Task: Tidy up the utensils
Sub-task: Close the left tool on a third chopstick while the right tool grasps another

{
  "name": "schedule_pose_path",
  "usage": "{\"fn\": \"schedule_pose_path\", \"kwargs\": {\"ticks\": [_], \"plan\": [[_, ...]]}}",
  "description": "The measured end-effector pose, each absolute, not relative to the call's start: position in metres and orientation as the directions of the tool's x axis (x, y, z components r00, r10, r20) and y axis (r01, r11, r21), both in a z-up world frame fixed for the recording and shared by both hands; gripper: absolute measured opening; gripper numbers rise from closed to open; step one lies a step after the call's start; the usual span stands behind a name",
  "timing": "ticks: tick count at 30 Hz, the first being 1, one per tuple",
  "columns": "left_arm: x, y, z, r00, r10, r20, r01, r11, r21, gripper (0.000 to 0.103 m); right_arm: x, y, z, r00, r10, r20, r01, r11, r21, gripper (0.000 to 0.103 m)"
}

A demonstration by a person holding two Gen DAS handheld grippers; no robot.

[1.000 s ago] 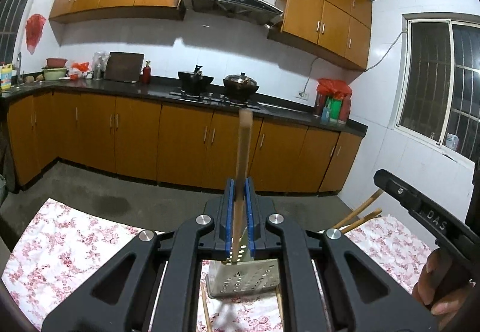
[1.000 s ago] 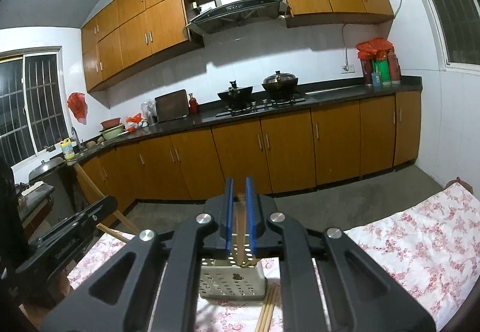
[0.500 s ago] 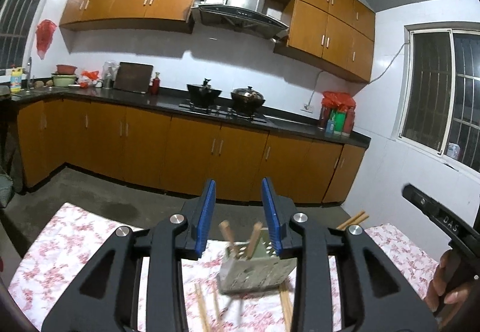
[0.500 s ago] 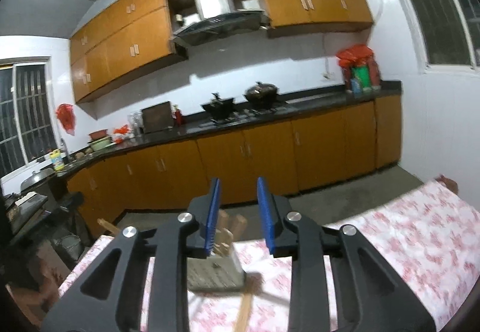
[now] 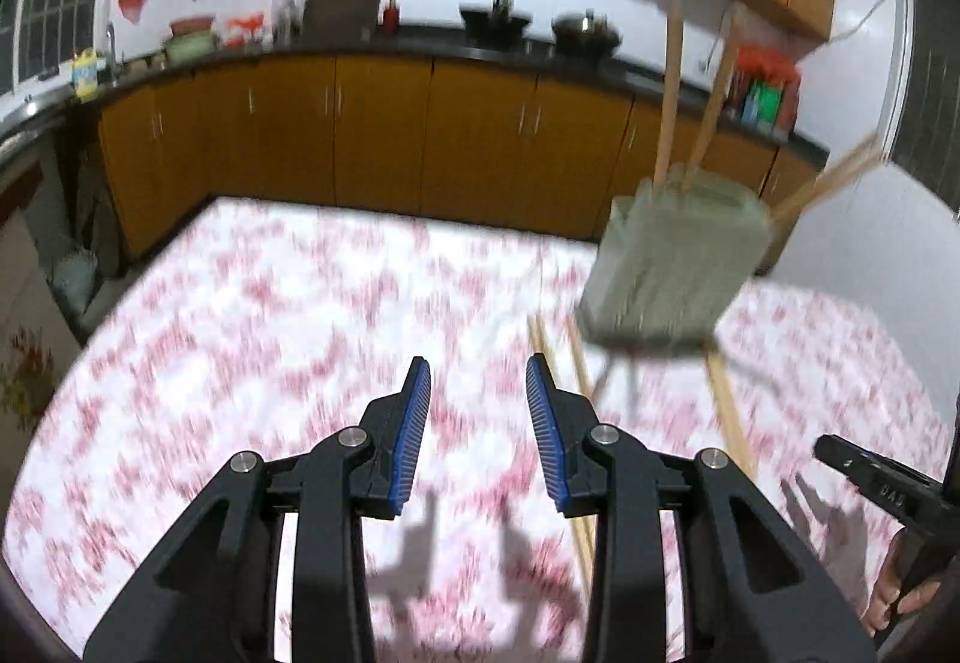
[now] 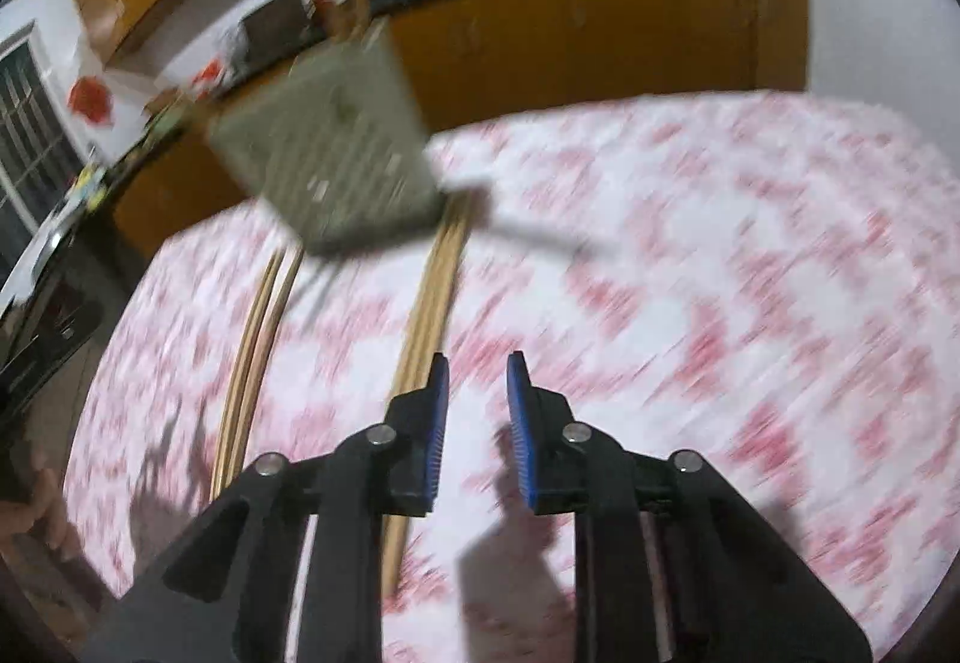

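Note:
A pale perforated utensil holder [image 5: 672, 267] stands on the floral tablecloth [image 5: 270, 315], with wooden chopsticks [image 5: 669, 93] upright in it. More chopsticks [image 5: 729, 423] lie on the cloth in front of it. My left gripper [image 5: 478, 363] is open over bare cloth, left of the holder, with nothing between its fingers. In the right wrist view the holder [image 6: 336, 153] sits up and to the left. My right gripper [image 6: 478, 360] points down at the cloth, its jaws closing with nothing between them. A chopstick pair [image 6: 426, 303] lies just left of its left finger, another pair [image 6: 258, 333] farther left.
The right gripper's black body [image 5: 876, 489] and a hand [image 5: 900, 591] show at the lower right of the left wrist view. Orange kitchen cabinets [image 5: 420, 135] and a dark counter stand beyond the table's far edge. Both views are motion-blurred.
Each gripper let go of a chopstick above the holder and opened. Both have since dropped and tilted down toward the tablecloth; the holder now sits off to the side of each.

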State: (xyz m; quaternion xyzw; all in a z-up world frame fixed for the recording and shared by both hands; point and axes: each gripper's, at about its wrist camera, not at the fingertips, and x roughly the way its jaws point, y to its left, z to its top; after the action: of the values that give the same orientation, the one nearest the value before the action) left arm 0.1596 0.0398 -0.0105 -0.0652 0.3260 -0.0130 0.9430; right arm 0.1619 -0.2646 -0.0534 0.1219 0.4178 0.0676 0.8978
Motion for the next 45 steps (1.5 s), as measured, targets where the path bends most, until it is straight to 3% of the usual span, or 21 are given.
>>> {"fn": "schedule_pose_path", "kwargs": {"ticks": [10,18,27,37,45], "plan": [[0.156,0.019,-0.05,0.696,-0.121,-0.708,0.027,0.989,-0.143,0.035,0.155,-0.228,-0.079,0.575,0.245,-0.781,-0.081,0.966,0.244,0.012],[0.157,0.01,-0.066,0.654,-0.166,-0.738,0.05,0.983,-0.177,0.034,0.163,-0.245,-0.08,0.597,0.148,-0.789,0.004,0.982,0.187,0.009],[0.157,-0.006,-0.077,0.614,-0.212,-0.76,0.102,0.976,-0.19,0.022,0.164,-0.256,-0.082,0.601,0.128,-0.789,0.027,0.983,0.18,0.009],[0.156,-0.017,-0.081,0.596,-0.191,-0.78,0.119,0.982,-0.149,0.019,0.161,-0.254,-0.081,0.601,0.114,-0.791,0.02,0.987,0.158,0.01],[0.162,-0.014,-0.083,0.599,-0.161,-0.785,0.094,0.987,-0.131,0.008,0.159,-0.25,-0.081,0.603,0.122,-0.789,-0.008,0.989,0.146,0.011]]}}
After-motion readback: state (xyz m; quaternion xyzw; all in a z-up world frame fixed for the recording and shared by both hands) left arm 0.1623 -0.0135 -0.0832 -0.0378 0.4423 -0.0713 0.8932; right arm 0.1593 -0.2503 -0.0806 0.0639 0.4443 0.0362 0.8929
